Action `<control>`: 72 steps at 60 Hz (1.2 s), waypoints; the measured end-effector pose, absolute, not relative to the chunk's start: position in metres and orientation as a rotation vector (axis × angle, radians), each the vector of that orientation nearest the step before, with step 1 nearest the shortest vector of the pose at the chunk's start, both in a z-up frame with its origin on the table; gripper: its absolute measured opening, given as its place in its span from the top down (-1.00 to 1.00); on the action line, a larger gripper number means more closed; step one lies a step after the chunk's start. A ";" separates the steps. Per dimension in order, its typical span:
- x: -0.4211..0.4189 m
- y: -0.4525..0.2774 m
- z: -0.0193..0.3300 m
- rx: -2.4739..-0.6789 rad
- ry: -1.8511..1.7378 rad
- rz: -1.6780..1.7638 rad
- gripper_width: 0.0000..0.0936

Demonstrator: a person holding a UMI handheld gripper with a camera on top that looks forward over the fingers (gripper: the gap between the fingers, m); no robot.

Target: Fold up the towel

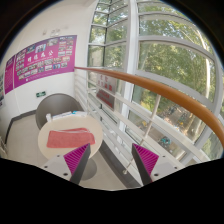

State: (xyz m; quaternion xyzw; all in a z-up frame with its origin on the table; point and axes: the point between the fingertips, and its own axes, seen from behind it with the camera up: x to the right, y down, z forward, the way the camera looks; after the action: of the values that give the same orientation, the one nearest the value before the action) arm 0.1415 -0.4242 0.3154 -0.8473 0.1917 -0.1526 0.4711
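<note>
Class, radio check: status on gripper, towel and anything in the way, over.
Gripper open, holding nothing. Red towel flat on round table, just ahead of the left finger. Chair beyond; nothing blocking.

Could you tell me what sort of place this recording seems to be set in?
Probably a public building's lobby or upper landing: tall glazed windows looking onto trees, a curved wooden handrail, and a poster board on the wall. A small round table carries the folded red towel, just ahead of the open gripper.

No text can be read. The magenta poster (42,58) on the far wall carries rows of print and small pictures, too small to make out; a small green sign (40,93) below it likewise.
</note>
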 end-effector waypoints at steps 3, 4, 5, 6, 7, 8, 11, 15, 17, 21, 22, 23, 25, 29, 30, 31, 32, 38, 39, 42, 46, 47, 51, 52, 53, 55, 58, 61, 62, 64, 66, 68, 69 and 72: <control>0.140 -0.425 0.312 -2.083 0.473 -0.375 -0.83; 0.140 -0.425 0.311 -2.086 0.474 -0.376 -0.83; 0.139 -0.425 0.309 -2.090 0.476 -0.376 -0.83; 0.138 -0.425 0.307 -2.093 0.477 -0.376 -0.83; 0.140 -0.422 0.299 -2.094 0.476 -0.376 -0.83; 0.139 -0.422 0.297 -2.097 0.478 -0.377 -0.83; 0.137 -0.419 0.286 -2.112 0.479 -0.376 -0.83; 0.125 -0.418 0.269 -2.136 0.476 -0.372 -0.84; 0.120 -0.411 0.263 -2.155 0.470 -0.367 -0.83; 0.096 -0.408 0.238 -2.182 0.446 -0.353 -0.83; 0.090 -0.405 0.232 -2.189 0.440 -0.346 -0.84; 0.083 -0.402 0.226 -2.197 0.433 -0.337 -0.84; 0.073 -0.393 0.218 -2.217 0.413 -0.315 -0.83; 0.034 -0.372 0.199 -2.240 0.369 -0.277 -0.84; 0.019 -0.369 0.191 -2.241 0.359 -0.269 -0.83; 0.010 -0.363 0.185 -2.244 0.347 -0.257 -0.83; 0.000 -0.356 0.181 -2.246 0.336 -0.243 -0.83; -0.061 -0.302 0.157 -2.236 0.277 -0.154 -0.84; -0.068 -0.291 0.154 -2.236 0.267 -0.136 -0.84; -0.096 -0.260 0.142 -2.228 0.240 -0.100 -0.83; -0.125 -0.216 0.124 -2.214 0.190 -0.077 -0.83; -0.131 -0.206 0.119 -2.213 0.178 -0.079 -0.83; -0.148 -0.162 0.100 -2.210 0.135 -0.092 -0.84; -0.152 -0.151 0.097 -2.206 0.129 -0.095 -0.83; -0.155 -0.141 0.092 -2.204 0.124 -0.097 -0.83; -0.160 -0.122 0.082 -2.209 0.114 -0.100 -0.83; -0.171 -0.095 0.071 -2.209 0.105 -0.108 -0.84; -0.174 -0.070 0.056 -2.212 0.090 -0.117 -0.84; -0.174 -0.063 0.050 -2.220 0.084 -0.122 -0.84; -0.175 -0.050 0.038 -2.237 0.075 -0.132 -0.84; -0.172 -0.032 0.027 -2.242 0.066 -0.145 -0.83; -0.170 -0.021 0.017 -2.252 0.065 -0.162 -0.81; -0.169 -0.017 0.012 -2.261 0.067 -0.169 -0.80; -0.166 -0.006 -0.003 -2.284 0.069 -0.191 -0.71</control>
State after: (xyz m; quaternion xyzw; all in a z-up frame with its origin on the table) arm -0.1659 -0.0063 -0.0028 -0.9077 0.0273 -0.0761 0.4118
